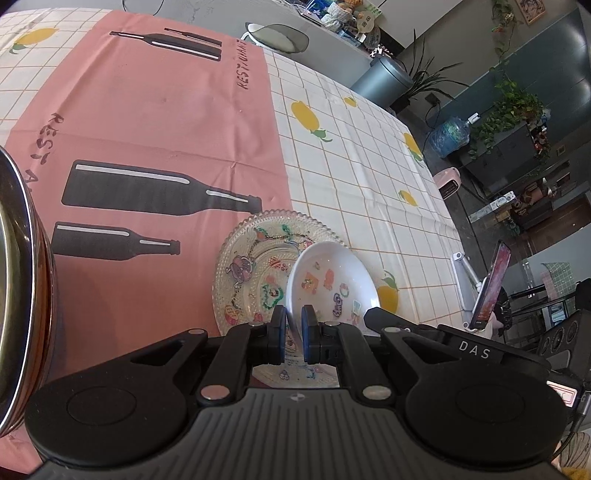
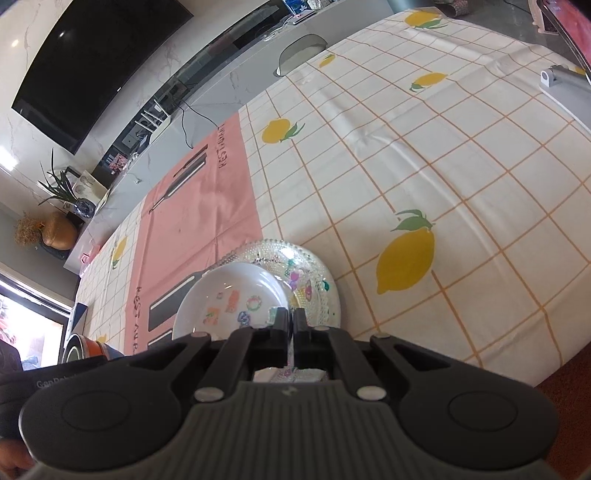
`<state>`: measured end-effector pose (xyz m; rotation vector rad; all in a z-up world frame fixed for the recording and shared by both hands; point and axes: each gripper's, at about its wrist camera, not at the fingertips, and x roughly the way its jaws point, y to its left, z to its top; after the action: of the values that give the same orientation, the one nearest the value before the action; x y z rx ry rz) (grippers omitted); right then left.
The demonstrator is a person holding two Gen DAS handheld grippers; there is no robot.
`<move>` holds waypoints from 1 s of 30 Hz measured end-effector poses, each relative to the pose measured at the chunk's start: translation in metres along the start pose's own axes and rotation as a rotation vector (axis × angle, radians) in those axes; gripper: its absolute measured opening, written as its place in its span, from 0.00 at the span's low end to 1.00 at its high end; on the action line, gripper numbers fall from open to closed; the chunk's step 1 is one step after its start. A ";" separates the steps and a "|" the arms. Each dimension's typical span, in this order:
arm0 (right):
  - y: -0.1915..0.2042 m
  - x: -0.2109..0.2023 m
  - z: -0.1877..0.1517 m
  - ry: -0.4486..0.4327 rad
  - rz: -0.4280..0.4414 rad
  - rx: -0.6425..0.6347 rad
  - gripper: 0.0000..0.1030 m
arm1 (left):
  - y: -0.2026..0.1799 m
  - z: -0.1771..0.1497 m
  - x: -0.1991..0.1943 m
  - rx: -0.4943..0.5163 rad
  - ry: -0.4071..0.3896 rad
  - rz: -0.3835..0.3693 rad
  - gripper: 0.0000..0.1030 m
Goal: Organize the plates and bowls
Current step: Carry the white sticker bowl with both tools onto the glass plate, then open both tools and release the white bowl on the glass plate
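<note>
A white dish (image 1: 332, 280) with cartoon stickers hangs tilted over a clear glass plate (image 1: 251, 266) with a beaded rim, which lies on the pink placemat and the lemon tablecloth. My left gripper (image 1: 294, 325) is shut on the dish's near left rim. In the right wrist view the same white dish (image 2: 229, 299) sits left of the glass plate (image 2: 314, 273). My right gripper (image 2: 291, 325) is shut, with the dish's right rim running in between its fingers. The right gripper's fingertip (image 1: 373, 314) also shows at the dish's lower right edge.
A metal pot with an orange wall (image 1: 22, 280) stands close on the left, and shows again as a pot (image 2: 79, 349) at the lower left of the right wrist view. A phone on a stand (image 1: 491, 284) is at the table's right edge. A grey chair back (image 1: 280, 35) is beyond the far edge.
</note>
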<state>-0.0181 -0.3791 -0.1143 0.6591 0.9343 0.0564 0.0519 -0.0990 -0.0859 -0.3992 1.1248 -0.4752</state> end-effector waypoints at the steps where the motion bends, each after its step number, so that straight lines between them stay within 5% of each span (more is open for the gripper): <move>1: 0.000 0.002 0.000 0.003 0.002 0.002 0.00 | 0.000 0.000 0.002 -0.003 0.000 0.012 0.09; 30: 0.011 0.026 -0.002 0.008 -0.031 -0.061 0.01 | 0.001 -0.001 0.012 0.021 -0.015 0.115 0.09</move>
<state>-0.0013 -0.3615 -0.1276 0.5881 0.9464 0.0592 0.0551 -0.1047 -0.0956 -0.3176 1.1212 -0.3826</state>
